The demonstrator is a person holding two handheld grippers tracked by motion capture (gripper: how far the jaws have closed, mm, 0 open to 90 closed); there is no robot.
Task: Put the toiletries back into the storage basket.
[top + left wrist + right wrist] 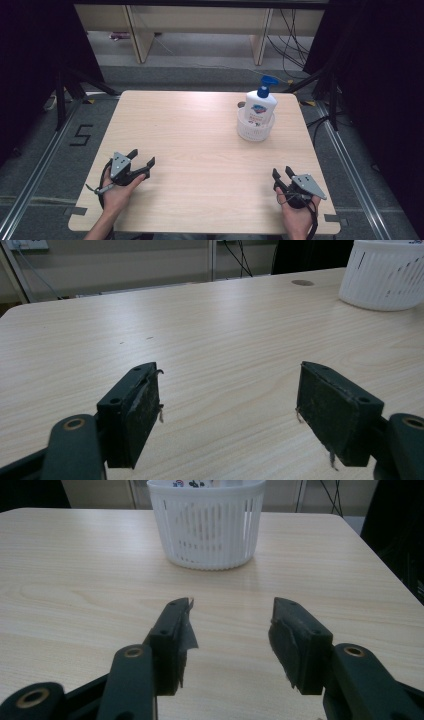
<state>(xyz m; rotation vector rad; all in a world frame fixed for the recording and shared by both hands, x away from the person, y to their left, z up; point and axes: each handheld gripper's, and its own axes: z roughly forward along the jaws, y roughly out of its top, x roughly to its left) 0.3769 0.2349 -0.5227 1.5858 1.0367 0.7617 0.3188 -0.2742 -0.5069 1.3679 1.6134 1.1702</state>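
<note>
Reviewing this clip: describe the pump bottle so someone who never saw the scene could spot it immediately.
Start at the wooden table and go to its far right corner, where a white slatted basket sits. The pump bottle stands upright inside it, white with a blue pump head, the tallest thing there.

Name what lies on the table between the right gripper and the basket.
Nothing: bare table runs from the right gripper to the basket, as the right gripper view shows.

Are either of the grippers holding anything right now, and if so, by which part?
Nothing is held. The left gripper and right gripper both stand open over bare table, well short of the basket.
</note>
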